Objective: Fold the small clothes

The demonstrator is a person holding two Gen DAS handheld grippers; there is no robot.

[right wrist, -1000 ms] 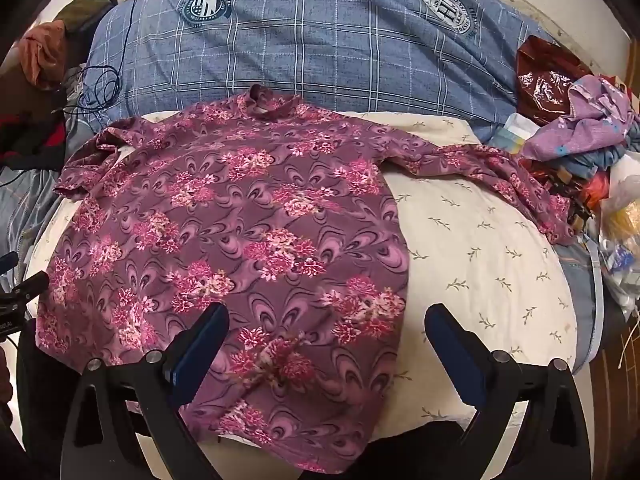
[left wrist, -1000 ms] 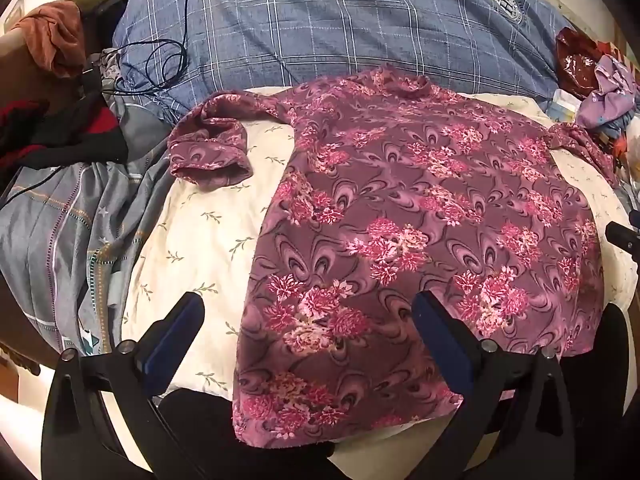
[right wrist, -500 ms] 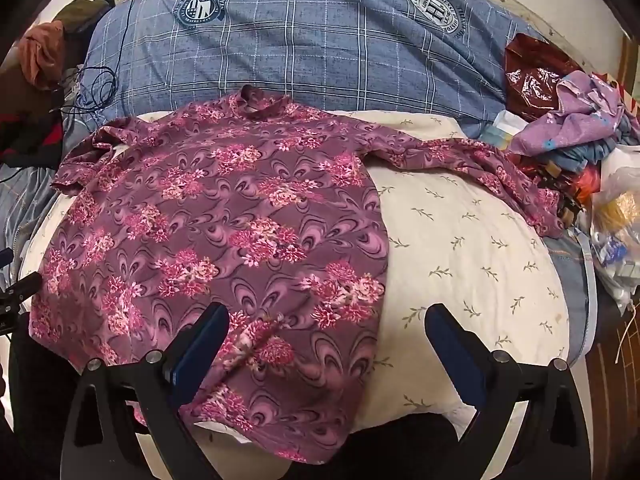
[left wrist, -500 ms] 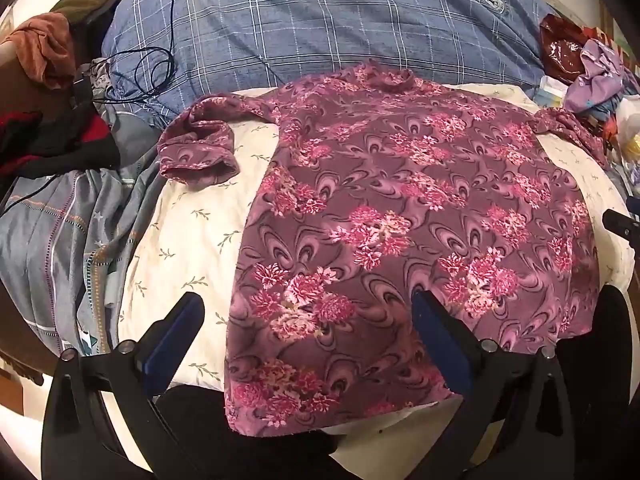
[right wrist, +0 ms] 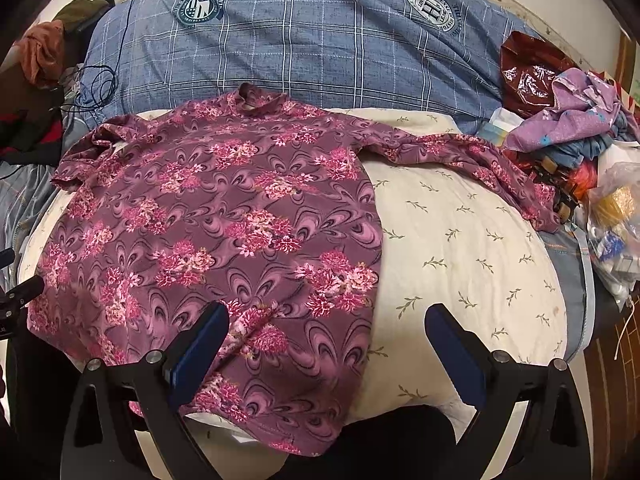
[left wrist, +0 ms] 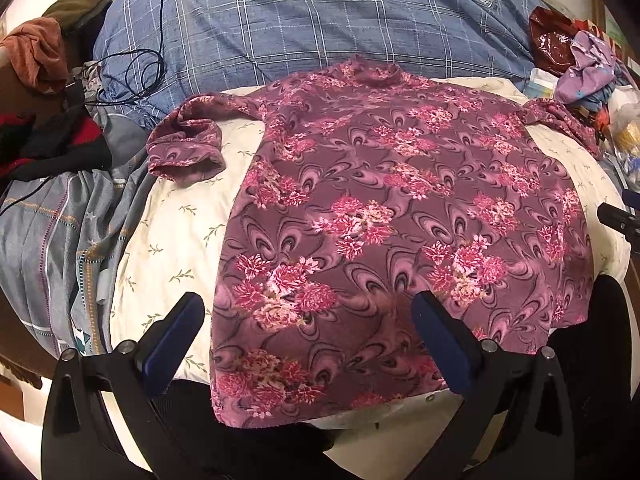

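Floral shirt (left wrist: 392, 216) lies flat, face down or up unclear, on the cream pillow (right wrist: 460, 240), hem below both sets of fingers. Looks light, soft, floppy; best pinched at hem corners or sleeve cuffs. Left gripper (left wrist: 308, 332) wide, empty; right gripper (right wrist: 328, 344) wide, empty. Blue plaid blanket (right wrist: 320, 48) beyond, clutter pile (right wrist: 580, 120) off to the right fingers' side.

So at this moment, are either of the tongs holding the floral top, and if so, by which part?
Nothing is held. The left tongs and right tongs are both open above the floral top, which lies flat on the cream pillow.
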